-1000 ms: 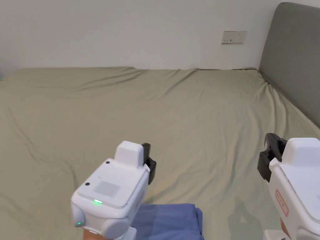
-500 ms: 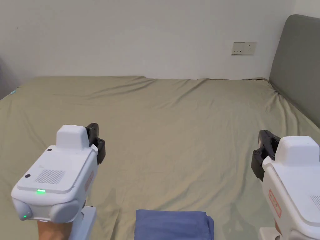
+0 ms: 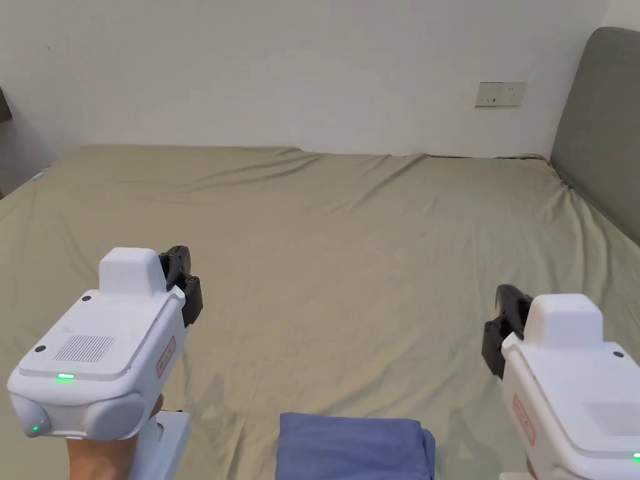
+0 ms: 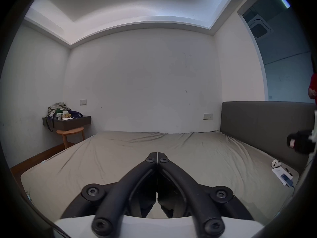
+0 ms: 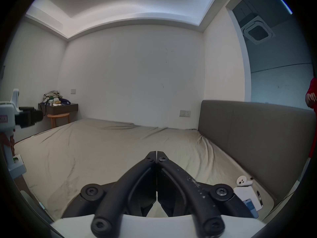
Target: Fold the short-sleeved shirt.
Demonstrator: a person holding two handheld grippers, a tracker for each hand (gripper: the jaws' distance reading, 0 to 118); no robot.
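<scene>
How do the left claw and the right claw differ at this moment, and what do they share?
In the head view, the left claw sits higher in the picture than the right claw. The left claw's green light shows on its top; the right claw's shows at its rear corner. Both are shut on nothing, above the bed, apart from the folded blue shirt.

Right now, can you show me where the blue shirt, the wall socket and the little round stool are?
blue shirt (image 3: 353, 447), head view, middle of the folded cloth.
wall socket (image 3: 500, 94), head view, middle of its plate.
round stool (image 4: 70, 131), left gripper view, on its wooden seat.
</scene>
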